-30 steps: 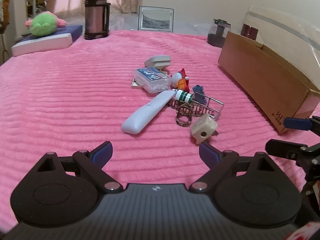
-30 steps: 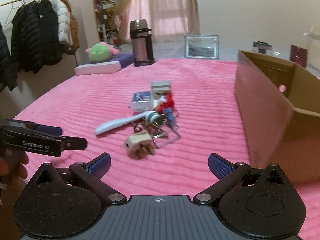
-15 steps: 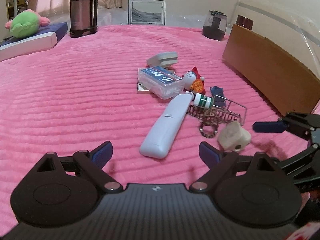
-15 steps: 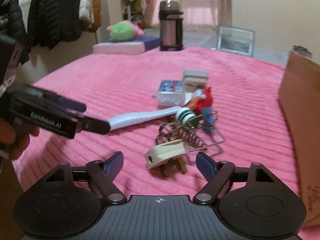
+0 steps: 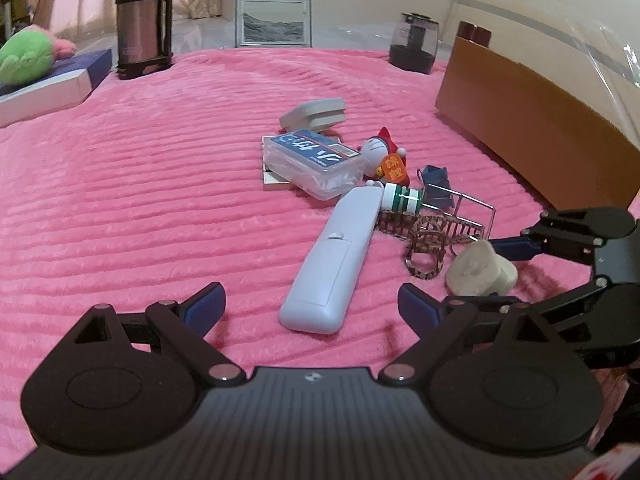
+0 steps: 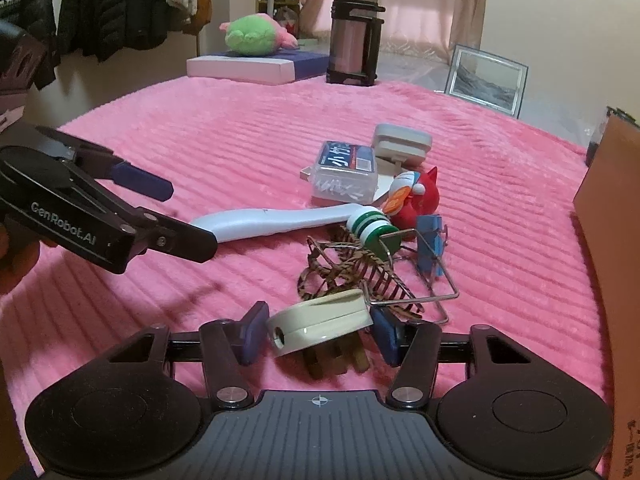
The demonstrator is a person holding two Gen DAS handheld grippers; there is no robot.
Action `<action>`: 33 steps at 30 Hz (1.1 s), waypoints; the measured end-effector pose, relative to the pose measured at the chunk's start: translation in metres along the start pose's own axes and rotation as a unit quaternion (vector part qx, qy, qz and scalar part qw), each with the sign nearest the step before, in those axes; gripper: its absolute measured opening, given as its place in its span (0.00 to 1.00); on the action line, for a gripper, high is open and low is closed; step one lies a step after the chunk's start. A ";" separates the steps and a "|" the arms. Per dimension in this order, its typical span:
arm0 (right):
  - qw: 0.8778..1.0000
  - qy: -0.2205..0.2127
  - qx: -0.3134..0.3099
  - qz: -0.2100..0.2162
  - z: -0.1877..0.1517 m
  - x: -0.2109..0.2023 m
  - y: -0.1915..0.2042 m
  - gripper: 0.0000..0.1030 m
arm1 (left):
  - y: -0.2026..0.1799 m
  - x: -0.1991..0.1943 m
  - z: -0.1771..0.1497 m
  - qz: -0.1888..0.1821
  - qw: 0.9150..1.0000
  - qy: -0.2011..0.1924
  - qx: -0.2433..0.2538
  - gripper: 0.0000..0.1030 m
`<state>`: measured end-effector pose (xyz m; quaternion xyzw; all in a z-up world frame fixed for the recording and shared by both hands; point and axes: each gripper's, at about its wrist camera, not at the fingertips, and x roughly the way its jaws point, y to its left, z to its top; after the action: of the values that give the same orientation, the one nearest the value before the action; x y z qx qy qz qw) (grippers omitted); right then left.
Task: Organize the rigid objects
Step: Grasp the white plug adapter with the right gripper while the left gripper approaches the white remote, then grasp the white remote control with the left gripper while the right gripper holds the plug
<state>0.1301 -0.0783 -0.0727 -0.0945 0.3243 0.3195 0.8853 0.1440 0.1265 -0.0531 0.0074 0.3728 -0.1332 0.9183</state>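
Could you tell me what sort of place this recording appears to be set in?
Most likely a bedroom at home: a pink plush blanket covers a bed-like surface, coats hang at the wall, and a plush toy sits near curtains.

Cream plug (image 6: 320,326) between right gripper (image 6: 318,334) pads: glossy plastic. Pink blanket (image 5: 160,200) beneath: ribbed plush cloth. Wire rack (image 6: 416,280) ahead: shiny metal.

A pink ribbed blanket (image 5: 140,200) carries a white remote (image 5: 334,264) at centre frame, a cream plug (image 5: 480,270) lower right, a cardboard box (image 5: 520,120) at right, and a thermos (image 5: 142,20) upper left.
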 end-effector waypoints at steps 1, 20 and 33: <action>1.000 0.000 0.000 -0.001 -0.001 -0.001 0.000 0.51 | -0.001 0.001 0.001 -0.002 1.000 0.000 0.004 0.88; 0.997 -0.019 0.057 -0.039 -0.021 -0.046 -0.011 0.50 | -0.015 0.046 0.017 -0.020 0.998 0.033 0.047 0.45; 0.995 -0.018 0.075 -0.056 -0.026 -0.063 -0.013 0.50 | -0.052 -0.017 -0.032 0.019 0.998 0.054 -0.008 0.32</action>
<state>0.0879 -0.1300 -0.0528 -0.0399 0.3254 0.2460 0.9122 0.0973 0.0836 -0.0604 0.0139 0.4229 -0.1121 0.8991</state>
